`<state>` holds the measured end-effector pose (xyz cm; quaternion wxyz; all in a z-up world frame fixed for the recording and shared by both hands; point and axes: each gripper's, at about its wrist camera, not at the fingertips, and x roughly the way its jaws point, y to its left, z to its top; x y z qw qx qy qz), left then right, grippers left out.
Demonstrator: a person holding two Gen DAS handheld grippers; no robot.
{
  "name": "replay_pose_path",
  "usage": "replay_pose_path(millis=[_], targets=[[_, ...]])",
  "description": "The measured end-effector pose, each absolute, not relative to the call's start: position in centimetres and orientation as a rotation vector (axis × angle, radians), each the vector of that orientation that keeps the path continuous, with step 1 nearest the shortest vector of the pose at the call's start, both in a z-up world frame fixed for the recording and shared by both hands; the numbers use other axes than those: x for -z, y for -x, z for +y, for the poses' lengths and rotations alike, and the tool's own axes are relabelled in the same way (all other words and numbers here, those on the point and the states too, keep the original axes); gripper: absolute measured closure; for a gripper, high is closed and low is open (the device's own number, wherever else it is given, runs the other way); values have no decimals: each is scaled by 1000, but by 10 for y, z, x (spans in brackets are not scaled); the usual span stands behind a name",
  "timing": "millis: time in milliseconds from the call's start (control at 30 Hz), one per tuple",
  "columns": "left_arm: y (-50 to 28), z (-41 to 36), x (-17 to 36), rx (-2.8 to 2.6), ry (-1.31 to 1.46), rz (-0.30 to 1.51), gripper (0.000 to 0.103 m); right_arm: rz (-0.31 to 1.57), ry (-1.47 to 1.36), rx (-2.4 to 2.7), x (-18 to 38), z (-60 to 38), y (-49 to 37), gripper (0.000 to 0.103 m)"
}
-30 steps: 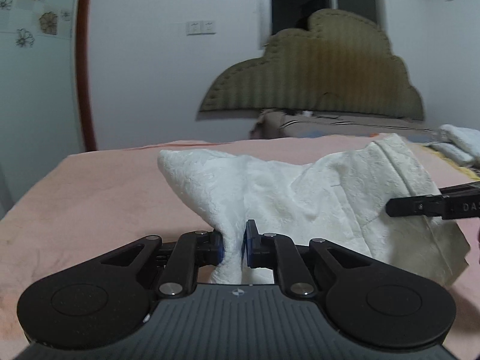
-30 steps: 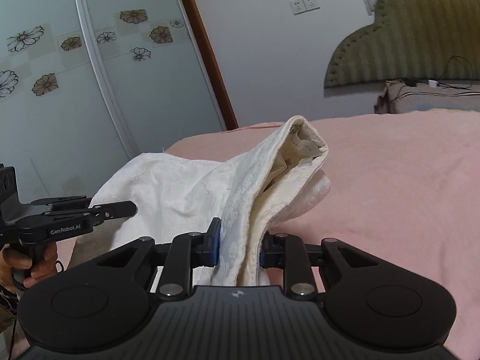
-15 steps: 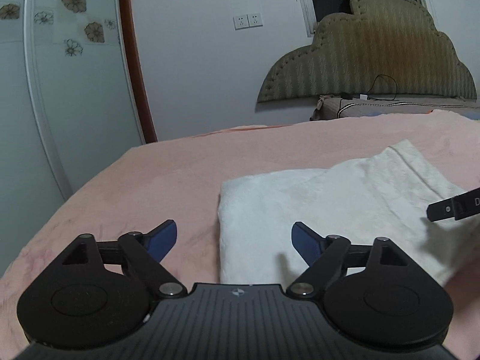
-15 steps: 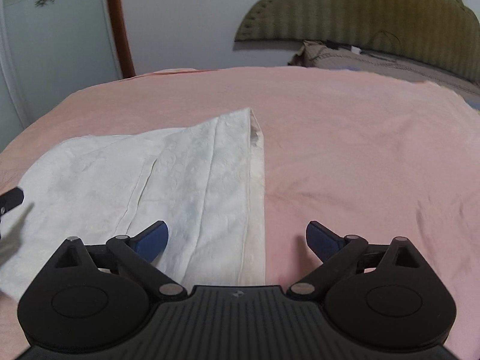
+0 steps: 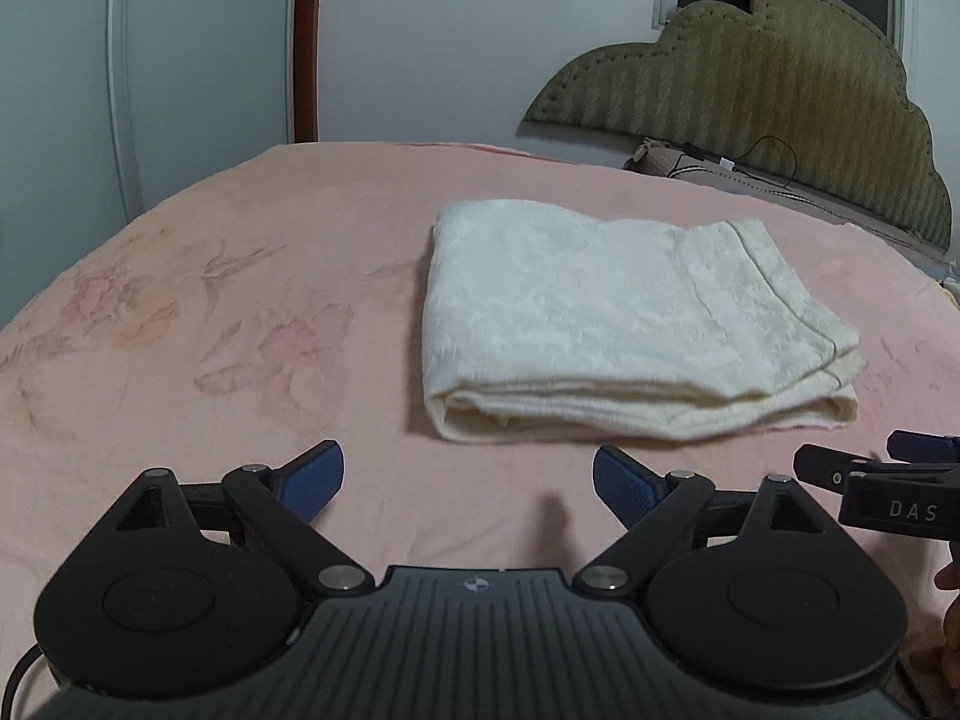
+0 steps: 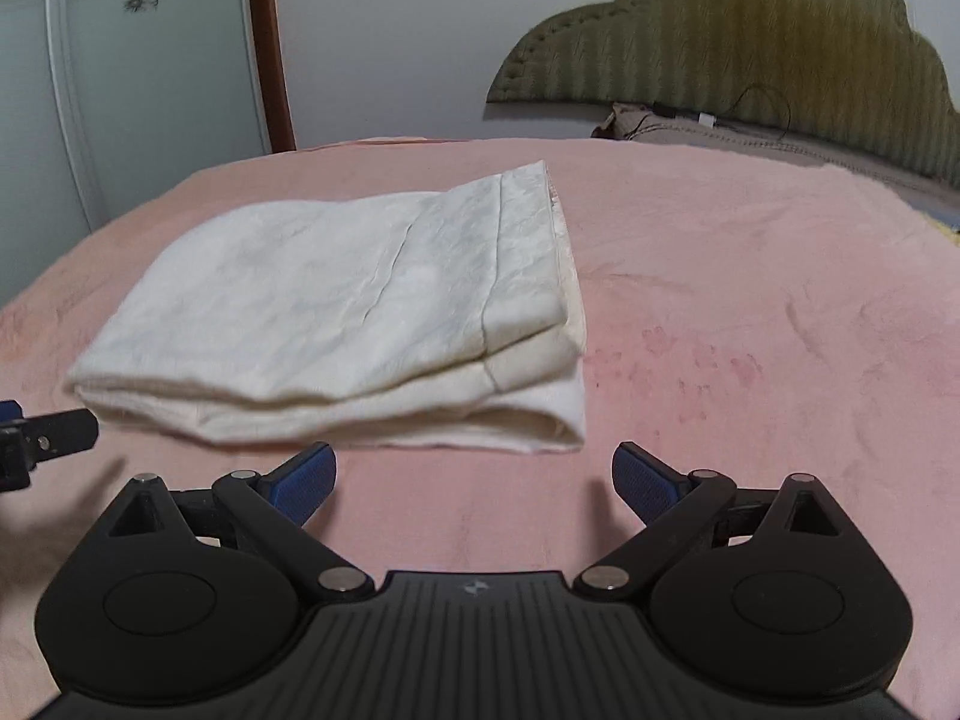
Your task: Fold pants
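The white pants (image 5: pixel 606 324) lie folded into a thick rectangle on the pink bed cover; they also show in the right wrist view (image 6: pixel 360 312). My left gripper (image 5: pixel 468 483) is open and empty, just in front of the fold's near edge. My right gripper (image 6: pixel 474 480) is open and empty, in front of the fold's near right corner. The right gripper's fingers (image 5: pixel 870 468) show at the right edge of the left wrist view. The left gripper's fingertip (image 6: pixel 54 432) shows at the left edge of the right wrist view.
The pink bed cover (image 5: pixel 240 312) spreads all around the pants. An olive padded headboard (image 5: pixel 780 102) and a pillow with a cable (image 5: pixel 708 165) stand at the far right. A wardrobe door with flower prints (image 6: pixel 120 60) stands at the left.
Both grippers let go of the pants and opened, then pulled back toward me. The pants went from lifted and draped to lying flat in a folded rectangle.
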<state>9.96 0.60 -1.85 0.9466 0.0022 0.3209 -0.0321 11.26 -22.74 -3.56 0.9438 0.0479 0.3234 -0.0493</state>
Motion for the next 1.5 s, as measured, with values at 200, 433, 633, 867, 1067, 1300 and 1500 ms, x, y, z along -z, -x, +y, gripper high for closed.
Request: replay_pose_path(millis=[200, 433, 633, 867, 1067, 1300, 1500], targets=[[-101, -4, 39, 77, -82, 692, 7, 668, -155, 96, 24, -216, -84, 4], [-101, 2, 54, 55, -59, 695, 0, 642, -237, 13, -1, -193, -50, 4], [-101, 0, 53, 51, -68, 697, 0, 576, -327, -27, -27, -185, -28, 4], [-102, 1, 52, 52, -69, 697, 0, 566, -549, -188, -51, -181, -13, 2], [-102, 1, 52, 52, -68, 697, 0, 508, -269, -40, -42, -154, -18, 2], [-102, 1, 52, 52, -68, 697, 0, 574, 52, 222, 21, -158, -45, 2], [-102, 1, 52, 52, -68, 698, 0, 641, 26, 241, 53, -166, -59, 2]])
